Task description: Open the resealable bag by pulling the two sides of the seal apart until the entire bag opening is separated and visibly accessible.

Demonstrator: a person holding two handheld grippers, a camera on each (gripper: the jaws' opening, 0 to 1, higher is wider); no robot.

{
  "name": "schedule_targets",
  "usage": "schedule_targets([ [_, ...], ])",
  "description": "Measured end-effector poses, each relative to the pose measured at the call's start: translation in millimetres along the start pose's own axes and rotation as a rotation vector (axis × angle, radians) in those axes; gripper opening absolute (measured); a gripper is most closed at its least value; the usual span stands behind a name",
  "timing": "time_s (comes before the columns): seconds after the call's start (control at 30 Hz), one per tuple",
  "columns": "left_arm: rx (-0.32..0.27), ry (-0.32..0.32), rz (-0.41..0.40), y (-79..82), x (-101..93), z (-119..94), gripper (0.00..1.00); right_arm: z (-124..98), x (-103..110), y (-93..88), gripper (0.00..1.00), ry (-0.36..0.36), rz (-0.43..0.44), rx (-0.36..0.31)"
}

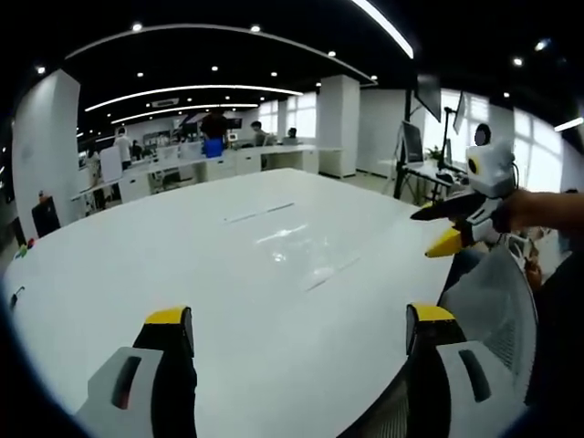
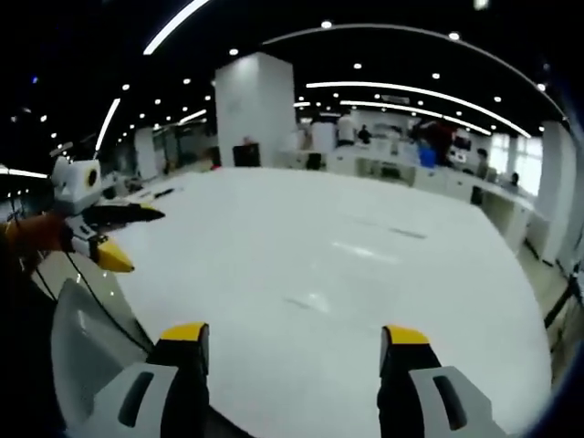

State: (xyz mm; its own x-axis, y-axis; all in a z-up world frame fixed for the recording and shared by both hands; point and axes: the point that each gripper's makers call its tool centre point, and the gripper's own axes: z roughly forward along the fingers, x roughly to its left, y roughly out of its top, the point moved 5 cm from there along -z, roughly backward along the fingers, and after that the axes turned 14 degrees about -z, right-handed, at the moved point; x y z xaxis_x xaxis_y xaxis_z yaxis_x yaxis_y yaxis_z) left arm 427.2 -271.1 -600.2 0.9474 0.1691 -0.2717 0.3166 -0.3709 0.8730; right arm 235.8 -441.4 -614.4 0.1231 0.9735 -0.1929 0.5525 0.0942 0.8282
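1. In the left gripper view, the left gripper (image 1: 299, 330) rose from the bottom edge, jaws spread wide with nothing between them, above the white table (image 1: 274, 274).
2. At the right of that view, the right gripper (image 1: 438, 228) hung with its jaws parted.
3. In the right gripper view, the right gripper (image 2: 295, 347) stood wide apart, empty, at lower centre.
4. The resealable bag could not be made out on the table.
5. A mesh chair back (image 1: 497, 301) sat lower right in the left gripper view.
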Motion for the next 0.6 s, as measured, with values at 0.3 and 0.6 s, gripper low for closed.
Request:
schedule_targets([
  [0.3, 0.013, 0.003, 0.001, -2.9, 2.5, 0, 0.94, 27, -4, 7.2, 0.73, 0.062, -0.118, 0.016],
  [0.6, 0.025, 0.001, 0.004, -4.4, 3.4, 0, 0.94, 50, -9, 4.9, 0.7, 0.121, -0.276, 0.062],
])
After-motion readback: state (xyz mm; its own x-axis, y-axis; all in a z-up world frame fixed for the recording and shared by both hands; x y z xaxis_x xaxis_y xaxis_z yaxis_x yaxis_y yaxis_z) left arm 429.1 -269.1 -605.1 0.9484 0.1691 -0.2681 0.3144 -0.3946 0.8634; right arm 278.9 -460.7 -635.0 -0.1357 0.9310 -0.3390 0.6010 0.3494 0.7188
